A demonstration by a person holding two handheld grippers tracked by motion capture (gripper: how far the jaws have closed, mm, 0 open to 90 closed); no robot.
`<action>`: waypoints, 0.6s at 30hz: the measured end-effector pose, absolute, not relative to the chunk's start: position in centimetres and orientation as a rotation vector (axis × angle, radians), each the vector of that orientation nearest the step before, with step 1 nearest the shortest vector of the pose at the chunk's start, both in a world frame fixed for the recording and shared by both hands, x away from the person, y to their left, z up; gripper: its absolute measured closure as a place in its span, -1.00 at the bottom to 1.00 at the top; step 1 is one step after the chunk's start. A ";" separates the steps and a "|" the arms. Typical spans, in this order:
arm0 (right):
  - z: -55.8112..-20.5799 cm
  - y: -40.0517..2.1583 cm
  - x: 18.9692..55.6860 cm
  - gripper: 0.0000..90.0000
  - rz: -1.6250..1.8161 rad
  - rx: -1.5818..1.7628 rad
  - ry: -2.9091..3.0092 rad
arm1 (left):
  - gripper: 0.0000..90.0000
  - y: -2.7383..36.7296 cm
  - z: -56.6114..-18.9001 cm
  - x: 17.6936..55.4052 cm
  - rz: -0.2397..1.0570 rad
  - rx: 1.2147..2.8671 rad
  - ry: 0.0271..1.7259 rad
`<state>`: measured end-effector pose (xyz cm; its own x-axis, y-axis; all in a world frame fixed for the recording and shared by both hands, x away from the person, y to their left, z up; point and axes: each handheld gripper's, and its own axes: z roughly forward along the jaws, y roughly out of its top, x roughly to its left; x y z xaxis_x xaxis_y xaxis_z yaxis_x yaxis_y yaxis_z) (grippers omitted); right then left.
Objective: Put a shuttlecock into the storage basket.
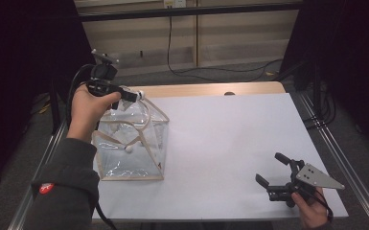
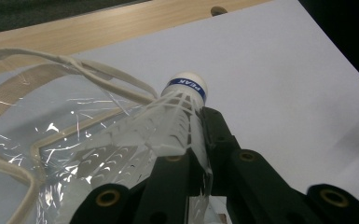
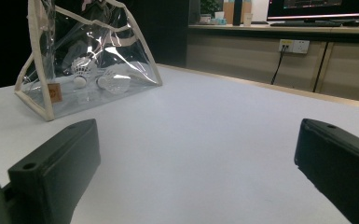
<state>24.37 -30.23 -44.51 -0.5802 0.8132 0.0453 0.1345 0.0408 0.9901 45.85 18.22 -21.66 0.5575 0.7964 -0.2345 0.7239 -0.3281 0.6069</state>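
A white feathered shuttlecock with a blue band [image 2: 179, 112] is clamped between the closed black jaws of the left hand-held gripper [image 1: 133, 96], held over the top of the clear plastic bag with beige trim [image 1: 139, 153] on the white bench [image 1: 230, 143]. "PEAK" is read on the band. The right hand-held gripper [image 1: 270, 170] is held wide open and empty, near the bench's front right corner.

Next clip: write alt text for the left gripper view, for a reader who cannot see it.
The left gripper holds a white feathered shuttlecock between its black jaws, its blue-banded cork tip pointing away from the camera. Just left of it lies a clear plastic bag with beige trim and handles, on a white table with a wooden far edge.
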 end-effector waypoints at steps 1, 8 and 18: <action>-44.5 -30.2 24.4 -1.00 1.585 0.957 1.770 | 0.97 18.3 -21.7 45.9 0.137 2.108 1.215; -44.5 -30.2 24.4 -1.00 1.584 0.955 1.772 | 0.97 18.6 -22.0 46.1 0.150 2.111 1.226; -44.5 -30.2 24.4 -1.00 1.586 0.959 1.771 | 0.97 19.0 -22.3 46.4 0.169 2.108 1.244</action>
